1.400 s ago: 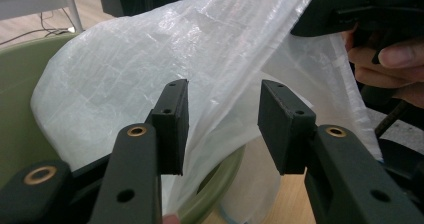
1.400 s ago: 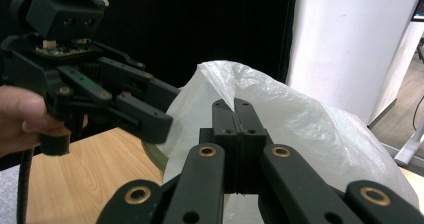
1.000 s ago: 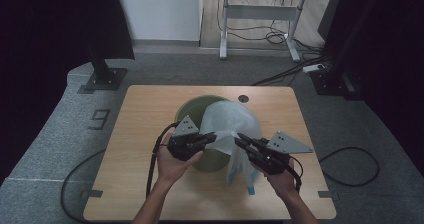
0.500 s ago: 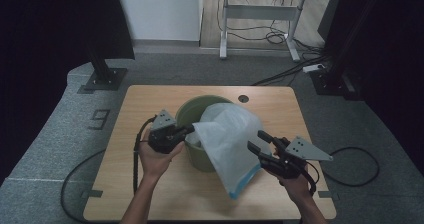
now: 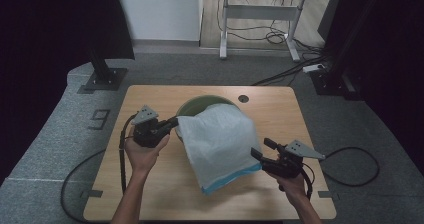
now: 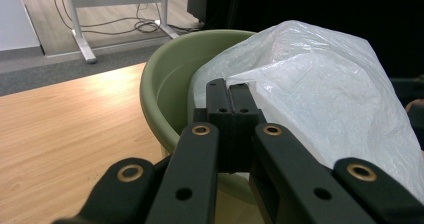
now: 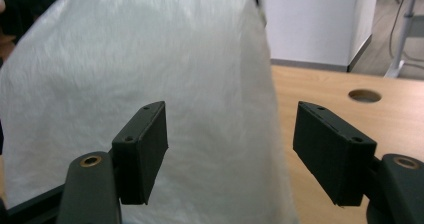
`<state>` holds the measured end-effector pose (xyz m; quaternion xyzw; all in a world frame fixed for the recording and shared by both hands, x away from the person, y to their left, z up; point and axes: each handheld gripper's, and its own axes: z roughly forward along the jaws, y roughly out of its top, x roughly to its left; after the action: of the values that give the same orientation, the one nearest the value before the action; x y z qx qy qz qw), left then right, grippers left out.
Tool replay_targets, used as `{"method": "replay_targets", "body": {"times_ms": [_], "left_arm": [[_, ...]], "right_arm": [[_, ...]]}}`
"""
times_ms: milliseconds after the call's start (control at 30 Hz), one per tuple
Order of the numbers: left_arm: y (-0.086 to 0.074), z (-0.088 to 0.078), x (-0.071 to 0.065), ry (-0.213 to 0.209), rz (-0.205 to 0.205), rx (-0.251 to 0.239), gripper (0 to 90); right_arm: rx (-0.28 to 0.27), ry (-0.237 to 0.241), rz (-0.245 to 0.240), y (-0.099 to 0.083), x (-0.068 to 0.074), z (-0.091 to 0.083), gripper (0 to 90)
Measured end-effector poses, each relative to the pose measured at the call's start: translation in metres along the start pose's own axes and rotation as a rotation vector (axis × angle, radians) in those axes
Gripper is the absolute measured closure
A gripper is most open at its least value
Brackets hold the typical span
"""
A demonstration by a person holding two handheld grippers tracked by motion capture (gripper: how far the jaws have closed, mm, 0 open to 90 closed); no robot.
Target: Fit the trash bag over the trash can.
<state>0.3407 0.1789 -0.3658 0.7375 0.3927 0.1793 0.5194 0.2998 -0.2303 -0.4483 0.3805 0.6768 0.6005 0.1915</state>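
The crinkly white plastic bag with a blue bottom edge [image 5: 220, 146] lies draped over the round green plastic basin [image 5: 192, 107], trailing toward me onto the wooden desk [image 5: 150, 194]. My left gripper [image 5: 172, 122] is clamped together on the bag's edge at the basin's left rim. My right gripper [image 5: 257, 154], by the bag's lower right corner, has just been opening; nothing is pinched between its jaws. With one hold, I judge the bag could slide off the basin or tug it sideways. Bare desk lies all around the basin.
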Motion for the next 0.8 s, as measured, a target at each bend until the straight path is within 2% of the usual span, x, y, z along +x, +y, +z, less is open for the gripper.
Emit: {"method": "replay_targets", "body": {"times_ms": [100, 200, 300, 367, 433, 600, 800], "left_arm": [[0.0, 0.001, 0.001, -0.002, -0.004, 0.001, 89.9], [-0.001, 0.003, 0.002, -0.013, -0.012, 0.002, 89.9], [0.0, 0.006, 0.002, -0.022, -0.015, 0.004, 89.9], [0.001, 0.009, 0.001, -0.028, -0.01, 0.008, 89.9], [0.003, 0.012, 0.0, -0.034, -0.01, 0.01, 89.9], [0.007, 0.025, -0.004, -0.054, -0.004, 0.014, 89.8], [0.004, 0.034, -0.01, -0.071, 0.007, 0.033, 89.6]], "right_arm": [[0.021, 0.013, 0.004, -0.007, 0.001, 0.005, 29.8], [0.041, 0.016, 0.005, -0.013, 0.001, 0.012, 39.1], [0.043, 0.019, -0.002, -0.016, 0.0, 0.017, 66.6], [0.032, 0.016, -0.018, -0.014, -0.001, 0.017, 79.1], [0.007, 0.011, -0.031, -0.008, -0.001, 0.013, 86.9], [-0.067, -0.009, -0.037, 0.019, -0.009, -0.006, 88.3], [-0.125, -0.018, -0.032, 0.045, -0.012, -0.017, 88.3]]}}
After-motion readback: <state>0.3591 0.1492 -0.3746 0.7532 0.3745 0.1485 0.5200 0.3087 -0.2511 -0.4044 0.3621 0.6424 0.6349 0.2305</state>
